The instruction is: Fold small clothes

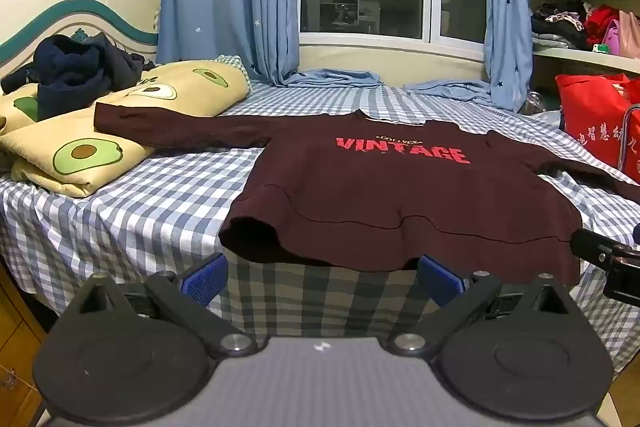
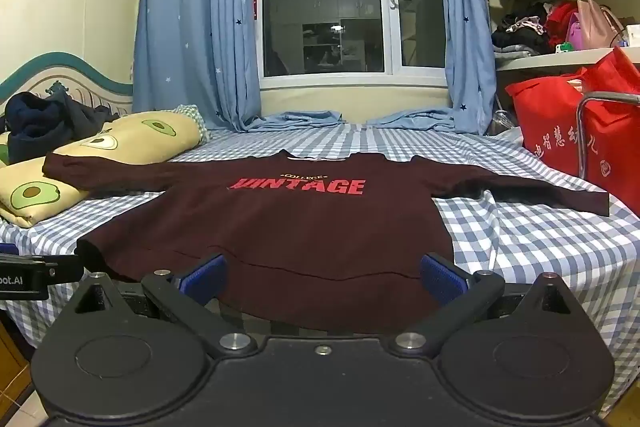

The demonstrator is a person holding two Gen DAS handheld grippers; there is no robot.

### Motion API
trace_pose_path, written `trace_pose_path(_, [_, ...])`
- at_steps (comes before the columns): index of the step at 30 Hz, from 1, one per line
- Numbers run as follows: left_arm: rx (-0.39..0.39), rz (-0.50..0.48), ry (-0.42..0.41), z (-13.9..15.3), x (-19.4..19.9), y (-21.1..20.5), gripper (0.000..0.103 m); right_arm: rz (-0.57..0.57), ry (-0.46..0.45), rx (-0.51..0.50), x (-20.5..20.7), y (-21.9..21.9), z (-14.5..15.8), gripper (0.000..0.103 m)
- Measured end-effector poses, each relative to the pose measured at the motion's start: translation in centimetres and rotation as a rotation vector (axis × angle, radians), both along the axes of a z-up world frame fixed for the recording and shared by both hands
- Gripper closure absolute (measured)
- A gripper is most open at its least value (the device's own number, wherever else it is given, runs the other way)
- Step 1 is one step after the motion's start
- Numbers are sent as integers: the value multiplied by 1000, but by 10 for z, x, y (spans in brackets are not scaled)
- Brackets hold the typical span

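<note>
A dark maroon long-sleeved sweatshirt (image 1: 392, 195) (image 2: 280, 227) with red "VINTAGE" lettering lies flat and front up on the checked bed, both sleeves spread out, its hem hanging over the near edge. My left gripper (image 1: 322, 281) hovers open just in front of the hem's left part, nothing between its blue pads. My right gripper (image 2: 322, 279) stands open at the hem's middle to right part, also empty. The left sleeve's cuff rests on the avocado-print quilt (image 1: 100, 147). Each gripper's black body shows at the edge of the other's view.
The blue-and-white checked bed sheet (image 1: 140, 203) covers the bed. A folded avocado quilt (image 2: 104, 151) with a heap of dark clothes (image 1: 76, 71) sits at the left. A red bag (image 2: 576, 131) stands at the right, with shelves above it. Blue curtains (image 2: 192, 27) hang behind.
</note>
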State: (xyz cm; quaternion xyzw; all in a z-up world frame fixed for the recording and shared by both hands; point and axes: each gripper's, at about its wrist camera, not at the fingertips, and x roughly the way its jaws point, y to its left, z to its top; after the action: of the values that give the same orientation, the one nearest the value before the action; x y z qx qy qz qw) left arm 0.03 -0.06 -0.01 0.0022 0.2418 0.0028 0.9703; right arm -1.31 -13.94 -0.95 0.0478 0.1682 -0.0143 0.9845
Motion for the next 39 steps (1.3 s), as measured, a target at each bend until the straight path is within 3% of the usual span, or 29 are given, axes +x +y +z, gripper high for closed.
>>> trace_pose_path(39, [-8, 5, -3, 5, 4, 4, 1, 2, -17, -19, 0, 2, 1, 0])
